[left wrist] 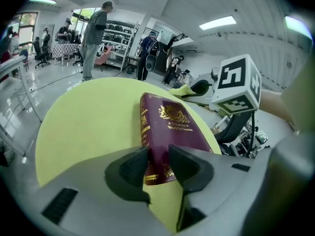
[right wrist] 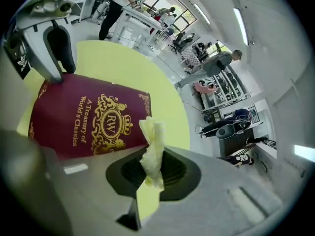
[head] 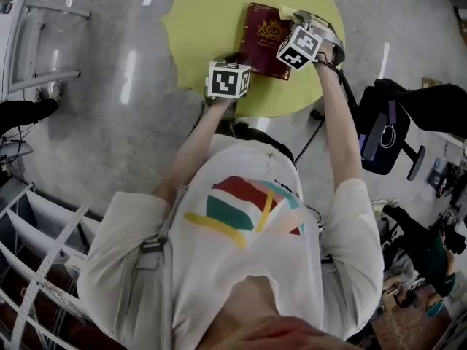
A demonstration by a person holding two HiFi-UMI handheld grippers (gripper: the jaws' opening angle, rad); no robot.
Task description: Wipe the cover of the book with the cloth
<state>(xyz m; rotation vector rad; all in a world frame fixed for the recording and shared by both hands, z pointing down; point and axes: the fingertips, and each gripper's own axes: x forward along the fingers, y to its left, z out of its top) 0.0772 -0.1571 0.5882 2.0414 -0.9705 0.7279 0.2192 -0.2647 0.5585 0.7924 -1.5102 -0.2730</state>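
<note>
**Head view: book clamped, cloth at its edge**

At upper centre of the frame, a maroon book (head: pixel 263 39) lies flat on the round yellow table (head: pixel 201 20). Left gripper view: the left gripper (left wrist: pixel 158 163) is clenched on the book's near corner, one pad against the spine and the other on the cover. Right gripper view: the right gripper (right wrist: pixel 153 168) pinches a pale yellow cloth (right wrist: pixel 153 144) just beside the cover's right edge. Whether the cloth touches the cover cannot be told.

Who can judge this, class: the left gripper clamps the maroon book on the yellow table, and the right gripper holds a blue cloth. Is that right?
Not quite: the cloth in the right gripper is pale yellow, not blue, as the right gripper view shows. The rest stands.
</note>
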